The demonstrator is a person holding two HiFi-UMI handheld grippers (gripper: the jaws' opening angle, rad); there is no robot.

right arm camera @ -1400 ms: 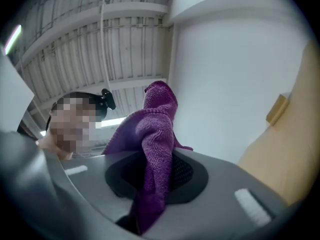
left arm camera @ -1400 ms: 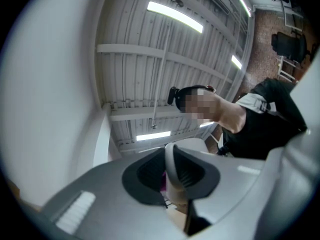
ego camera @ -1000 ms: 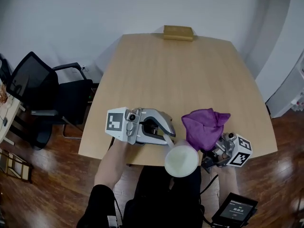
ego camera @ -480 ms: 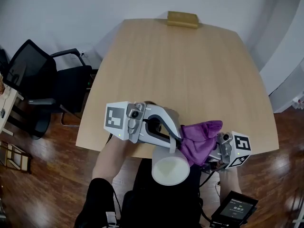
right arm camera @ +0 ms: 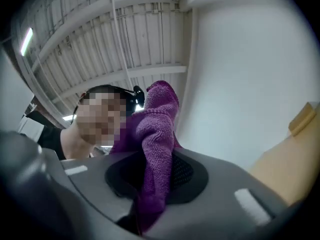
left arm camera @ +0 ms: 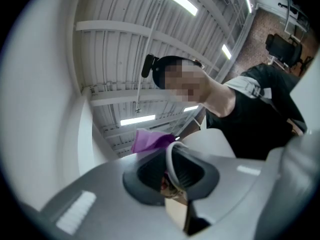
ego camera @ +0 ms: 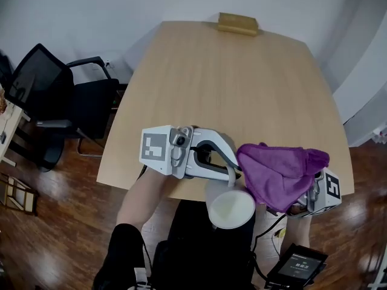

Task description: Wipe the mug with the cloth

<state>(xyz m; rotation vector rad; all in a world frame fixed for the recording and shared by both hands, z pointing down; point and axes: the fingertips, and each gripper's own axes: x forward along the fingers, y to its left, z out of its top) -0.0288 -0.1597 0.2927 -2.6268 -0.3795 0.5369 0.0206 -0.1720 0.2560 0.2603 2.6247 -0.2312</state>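
A white mug (ego camera: pixel 230 208) hangs in front of the table's near edge, its mouth turned up toward me. My left gripper (ego camera: pixel 233 173) is shut on the mug's thin handle (left arm camera: pixel 171 156), and its jaws have just closed a little further on it. The purple cloth (ego camera: pixel 282 174) lies draped over my right gripper (ego camera: pixel 292 205), right beside the mug; whether they touch I cannot tell. In the right gripper view the cloth (right arm camera: pixel 154 154) is pinched between the jaws of the right gripper (right arm camera: pixel 150 196). The left gripper view shows the cloth (left arm camera: pixel 149 140) just beyond the handle.
The wooden table (ego camera: pixel 242 89) carries only a small wooden block (ego camera: pixel 237 23) at its far edge. A black office chair (ego camera: pixel 60 107) stands at the left on the wood floor. A small screen device (ego camera: pixel 297 264) sits low at the right, by my body.
The right gripper has risen and swung right with the cloth, which now spreads wider, over the gripper. The mug stays low before the table edge; it tipped and came back mouth up.
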